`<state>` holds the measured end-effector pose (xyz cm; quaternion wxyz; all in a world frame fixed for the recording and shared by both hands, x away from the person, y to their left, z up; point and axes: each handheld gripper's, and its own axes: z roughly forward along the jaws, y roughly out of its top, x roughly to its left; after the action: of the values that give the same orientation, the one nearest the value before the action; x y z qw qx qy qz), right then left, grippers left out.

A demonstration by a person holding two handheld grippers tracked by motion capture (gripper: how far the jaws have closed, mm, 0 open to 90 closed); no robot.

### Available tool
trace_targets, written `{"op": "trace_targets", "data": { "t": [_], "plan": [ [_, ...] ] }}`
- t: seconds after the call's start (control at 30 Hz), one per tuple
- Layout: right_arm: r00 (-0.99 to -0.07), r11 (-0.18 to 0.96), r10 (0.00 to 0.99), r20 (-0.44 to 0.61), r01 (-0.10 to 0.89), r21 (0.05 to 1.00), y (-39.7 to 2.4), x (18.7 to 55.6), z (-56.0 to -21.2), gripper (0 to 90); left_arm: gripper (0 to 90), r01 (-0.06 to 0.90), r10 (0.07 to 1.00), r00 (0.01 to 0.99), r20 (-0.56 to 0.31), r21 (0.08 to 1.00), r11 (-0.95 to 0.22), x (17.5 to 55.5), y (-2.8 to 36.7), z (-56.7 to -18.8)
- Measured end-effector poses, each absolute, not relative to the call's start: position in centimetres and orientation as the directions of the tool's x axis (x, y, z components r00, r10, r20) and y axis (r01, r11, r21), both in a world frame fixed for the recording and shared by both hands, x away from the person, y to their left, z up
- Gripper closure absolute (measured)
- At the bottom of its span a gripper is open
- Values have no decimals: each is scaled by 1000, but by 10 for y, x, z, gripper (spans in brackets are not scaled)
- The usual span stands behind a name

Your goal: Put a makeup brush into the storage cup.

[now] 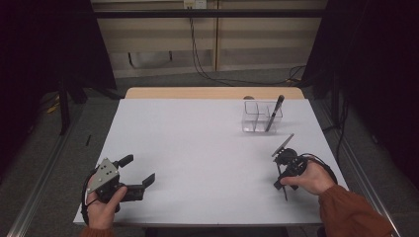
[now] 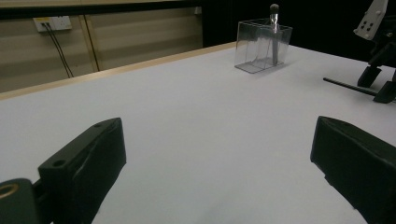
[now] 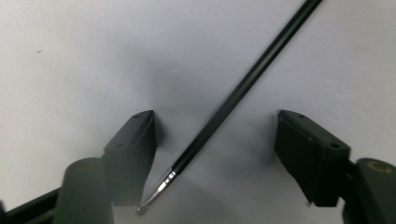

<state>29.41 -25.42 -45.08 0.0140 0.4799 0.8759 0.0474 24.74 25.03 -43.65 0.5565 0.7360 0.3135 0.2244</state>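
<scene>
White tabletop (image 1: 197, 148) in a dim room, left tongs (image 1: 139, 171) open, right tongs (image 3: 215, 140) open astride a black pen (image 3: 243, 88).

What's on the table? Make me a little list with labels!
table: white top
clear box: far right, two compartments
brush in box: leaning, dark tip up
thin black stick: flat on table, silver tip, between the right tongs, not pinched
right tongs: pointing down over the stick, open
left tongs: open, nothing between them
</scene>
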Motion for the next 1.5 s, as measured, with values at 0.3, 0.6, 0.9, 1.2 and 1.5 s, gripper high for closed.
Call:
{"op": "trace_targets", "data": {
  "t": [0.3, 0.6, 0.9, 1.2, 1.5],
  "plan": [
    [-520, 518, 854, 20, 853, 72, -255, 297, -448, 508, 34, 212, 714, 700, -21, 960, -180, 247, 250, -436],
    [-497, 493, 867, 45, 867, 77, -265, 300, -446, 770, 34, 212, 715, 699, -20, 960, -180, 246, 250, -436],
    [-507, 504, 861, 41, 862, 61, -263, 302, -446, 864, 34, 213, 715, 699, -18, 960, -184, 246, 250, -436],
    [-506, 501, 860, 68, 862, 85, -268, 302, -446, 867, 34, 215, 716, 698, -21, 960, -181, 247, 251, -437],
    [-506, 495, 856, 100, 861, 121, -273, 304, -440, 869, 32, 225, 718, 695, -29, 958, -179, 247, 251, -437]
  ]
}}
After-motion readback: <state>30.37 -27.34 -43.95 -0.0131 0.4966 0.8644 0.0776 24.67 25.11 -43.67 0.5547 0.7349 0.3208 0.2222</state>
